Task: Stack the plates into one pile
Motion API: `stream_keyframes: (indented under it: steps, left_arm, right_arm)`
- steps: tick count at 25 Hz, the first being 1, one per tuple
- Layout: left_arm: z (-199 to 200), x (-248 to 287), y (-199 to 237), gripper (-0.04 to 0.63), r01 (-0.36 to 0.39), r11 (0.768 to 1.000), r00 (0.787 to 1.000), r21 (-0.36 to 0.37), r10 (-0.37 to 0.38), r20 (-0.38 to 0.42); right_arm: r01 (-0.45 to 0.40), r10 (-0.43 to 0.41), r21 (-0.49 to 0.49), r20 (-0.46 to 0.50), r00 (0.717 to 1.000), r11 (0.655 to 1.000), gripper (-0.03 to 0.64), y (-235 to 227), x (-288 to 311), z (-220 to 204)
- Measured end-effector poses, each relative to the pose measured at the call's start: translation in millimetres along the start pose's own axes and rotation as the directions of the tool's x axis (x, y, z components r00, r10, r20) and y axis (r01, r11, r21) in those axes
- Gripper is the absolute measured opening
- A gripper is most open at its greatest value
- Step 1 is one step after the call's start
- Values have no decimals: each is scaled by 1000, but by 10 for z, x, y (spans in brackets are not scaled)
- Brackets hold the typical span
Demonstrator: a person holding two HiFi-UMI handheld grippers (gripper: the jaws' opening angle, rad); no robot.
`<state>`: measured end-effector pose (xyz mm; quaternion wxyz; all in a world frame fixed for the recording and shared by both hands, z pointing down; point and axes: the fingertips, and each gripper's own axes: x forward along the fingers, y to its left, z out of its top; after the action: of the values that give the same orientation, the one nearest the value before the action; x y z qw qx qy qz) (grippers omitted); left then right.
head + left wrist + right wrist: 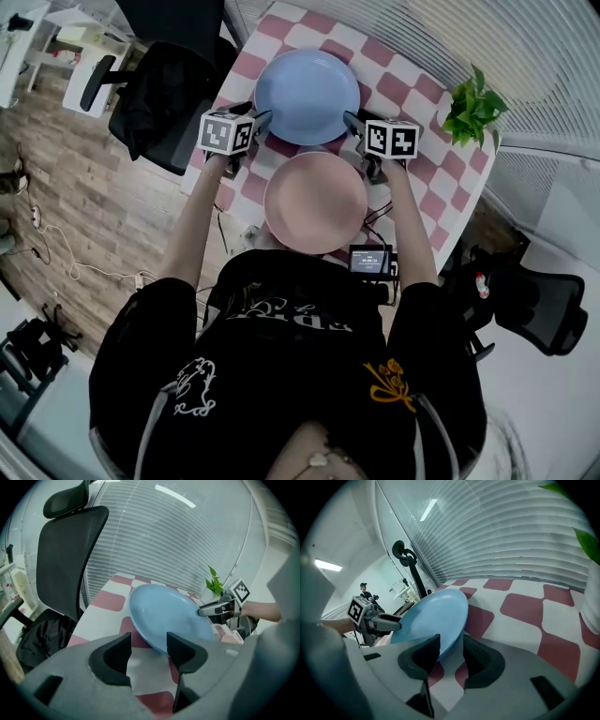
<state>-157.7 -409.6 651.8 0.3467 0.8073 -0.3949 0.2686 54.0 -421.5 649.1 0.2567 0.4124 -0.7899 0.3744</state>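
Observation:
A blue plate (307, 94) rests on the red-and-white checked table (412, 94), beyond a pink plate (316, 202) that lies nearer me. My left gripper (263, 118) is at the blue plate's near-left rim and my right gripper (351, 119) at its near-right rim. In the left gripper view the jaws (149, 641) stand open, and the blue plate's (164, 616) edge shows in the gap by the right-hand jaw. In the right gripper view the jaws (451, 641) are open too, with the plate's (433, 616) rim between them and no pad pressing. Each gripper view also shows the other gripper across the plate.
A potted green plant (473, 112) stands at the table's right corner. A small screen device (370, 260) with cables sits at the near edge behind the pink plate. A black office chair (150, 94) stands left of the table, another (534, 305) to the right.

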Motion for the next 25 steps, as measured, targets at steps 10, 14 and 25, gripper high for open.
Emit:
stream_keyframes:
  steps: [10,14,25]
  left_arm:
    - [-68,36,-114,213,47,997,998,57,-45,-35]
    - [-31,-150,-230,212,61,993,998,96,-62,7]
    - [303,-751,-519,195,73,964,992,255,-96,83]
  right_arm:
    - [18,-18,-33,-14,1000,999,133,75,-43,-38]
    - [18,-17,-18,55,998,1000,106,205,-292,42]
    - [97,-112,82,207,972,992,61,529,-976,347]
